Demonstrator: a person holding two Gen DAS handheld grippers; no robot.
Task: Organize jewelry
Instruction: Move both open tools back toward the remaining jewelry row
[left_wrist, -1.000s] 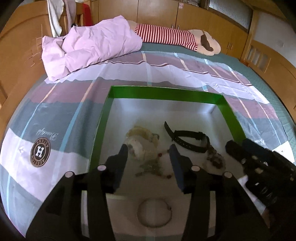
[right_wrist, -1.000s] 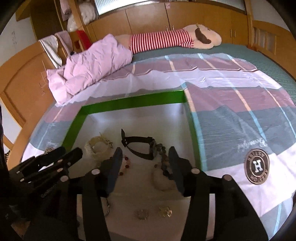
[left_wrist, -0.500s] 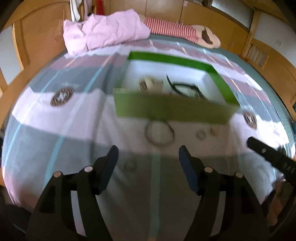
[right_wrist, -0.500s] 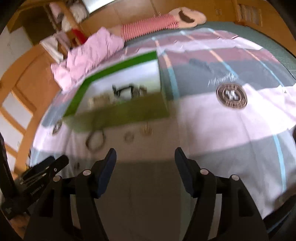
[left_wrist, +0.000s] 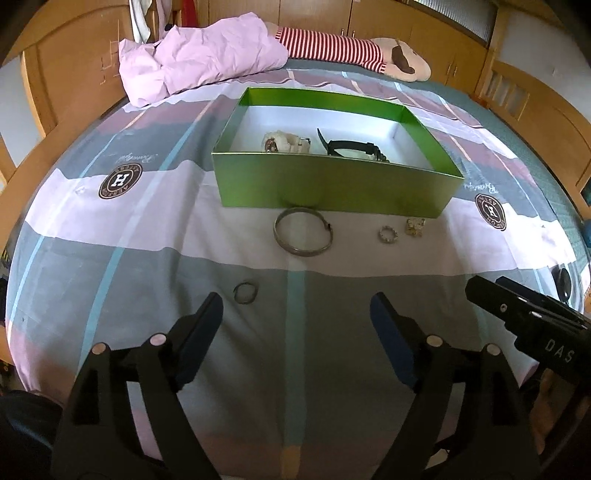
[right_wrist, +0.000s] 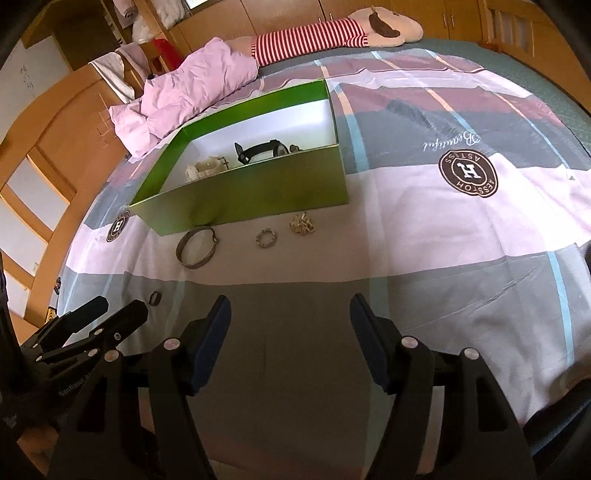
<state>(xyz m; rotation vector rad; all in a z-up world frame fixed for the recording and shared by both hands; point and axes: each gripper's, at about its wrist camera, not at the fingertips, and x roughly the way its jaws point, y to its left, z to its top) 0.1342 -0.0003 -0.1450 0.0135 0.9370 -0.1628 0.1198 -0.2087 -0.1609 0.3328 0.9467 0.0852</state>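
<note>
A green box (left_wrist: 332, 184) (right_wrist: 251, 192) sits on the bedspread and holds a black watch (left_wrist: 351, 146) (right_wrist: 262, 149) and a pale bracelet (left_wrist: 284, 142) (right_wrist: 207, 168). In front of it lie a metal bangle (left_wrist: 303, 230) (right_wrist: 195, 245), a small beaded ring (left_wrist: 388, 234) (right_wrist: 265, 238), a gold piece (left_wrist: 415, 226) (right_wrist: 302, 223) and a thin dark ring (left_wrist: 245, 293) (right_wrist: 155, 297). My left gripper (left_wrist: 295, 314) hangs over the near bedspread, its jaws opening with nothing between them; the thin ring lies just beyond its left finger. My right gripper (right_wrist: 290, 314) is open and empty.
A rumpled pink quilt (left_wrist: 199, 62) (right_wrist: 192, 92) and a striped plush toy (left_wrist: 351, 51) (right_wrist: 332, 33) lie at the far end of the bed. Wooden bed frame and cabinets ring the mattress. The other gripper shows at the right edge (left_wrist: 528, 321) and at the left edge (right_wrist: 74, 332).
Both grippers have pulled back out of the green box toward the near side of the bed, and both stand wider open. The jewelry stayed in the box.
</note>
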